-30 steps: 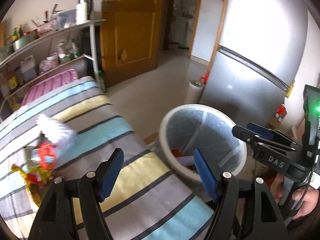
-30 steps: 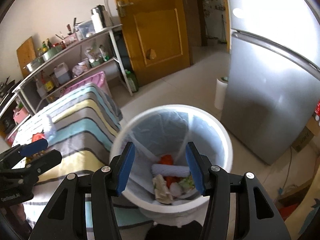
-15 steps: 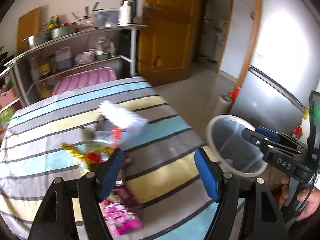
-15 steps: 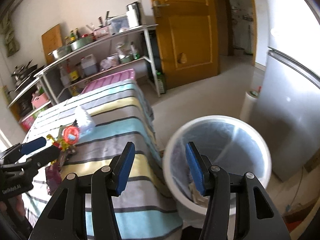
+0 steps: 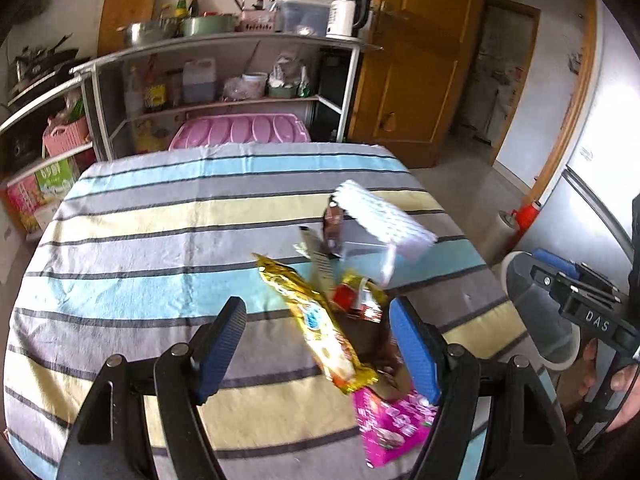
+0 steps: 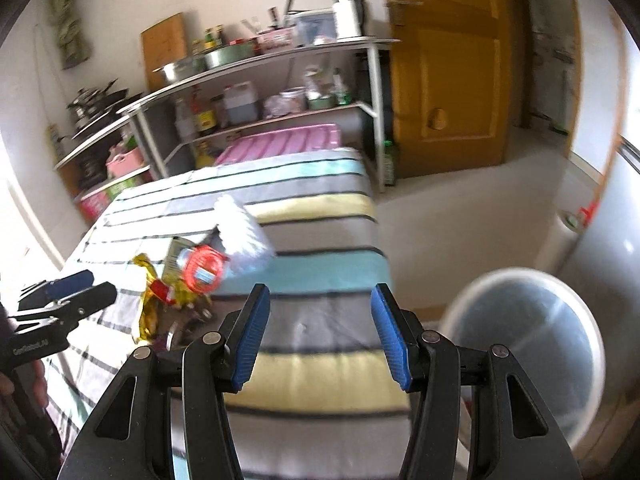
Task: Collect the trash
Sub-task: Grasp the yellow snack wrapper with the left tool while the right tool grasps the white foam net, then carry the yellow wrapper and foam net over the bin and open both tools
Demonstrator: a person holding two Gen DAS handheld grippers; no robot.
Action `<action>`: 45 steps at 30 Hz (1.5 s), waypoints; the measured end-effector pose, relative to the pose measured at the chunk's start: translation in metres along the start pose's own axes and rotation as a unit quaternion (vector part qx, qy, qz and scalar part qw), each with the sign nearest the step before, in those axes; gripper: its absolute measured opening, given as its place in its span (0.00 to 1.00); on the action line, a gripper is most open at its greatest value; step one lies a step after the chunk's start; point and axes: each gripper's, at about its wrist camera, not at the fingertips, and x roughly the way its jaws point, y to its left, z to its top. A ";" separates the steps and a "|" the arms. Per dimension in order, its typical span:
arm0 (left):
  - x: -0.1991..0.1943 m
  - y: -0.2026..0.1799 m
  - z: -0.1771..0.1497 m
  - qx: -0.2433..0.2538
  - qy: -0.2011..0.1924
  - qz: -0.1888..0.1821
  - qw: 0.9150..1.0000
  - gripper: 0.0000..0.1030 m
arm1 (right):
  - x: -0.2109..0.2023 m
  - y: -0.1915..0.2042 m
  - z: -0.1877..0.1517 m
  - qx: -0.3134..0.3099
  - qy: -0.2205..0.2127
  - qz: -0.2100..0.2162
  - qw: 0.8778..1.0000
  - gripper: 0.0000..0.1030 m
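A heap of trash lies on the striped tablecloth [image 5: 160, 240]: a gold snack wrapper [image 5: 320, 328], a pink packet [image 5: 392, 424], a red and gold wrapper [image 5: 360, 300] and a white crumpled bag [image 5: 384, 216]. My left gripper [image 5: 320, 344] is open, its blue pads on either side of the gold wrapper, just above it. My right gripper [image 6: 320, 336] is open and empty over the table's near right part, right of the heap [image 6: 192, 276]. The white trash bin [image 6: 532, 344] stands on the floor to its right.
Metal shelves [image 5: 224, 80] with bottles, pots and a kettle stand behind the table. A pink tray [image 5: 240, 132] lies at the table's far edge. A wooden door [image 5: 412, 60] and a grey fridge [image 5: 592, 208] are to the right.
Both grippers have swung left, away from the bin and over the table. The left gripper now hangs over the trash heap; both stay open.
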 end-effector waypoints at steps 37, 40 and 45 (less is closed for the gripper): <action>0.062 0.033 0.004 -0.075 0.051 -0.031 0.995 0.34 | 0.137 0.035 0.049 -0.023 0.107 0.136 0.985 0.23; 0.062 0.031 0.004 -0.075 0.050 -0.040 0.995 0.27 | 0.135 0.035 0.047 -0.026 0.106 0.132 0.985 0.20; 0.061 0.029 0.005 -0.073 0.058 -0.051 0.994 0.25 | 0.129 0.034 0.046 -0.028 0.098 0.128 0.987 0.19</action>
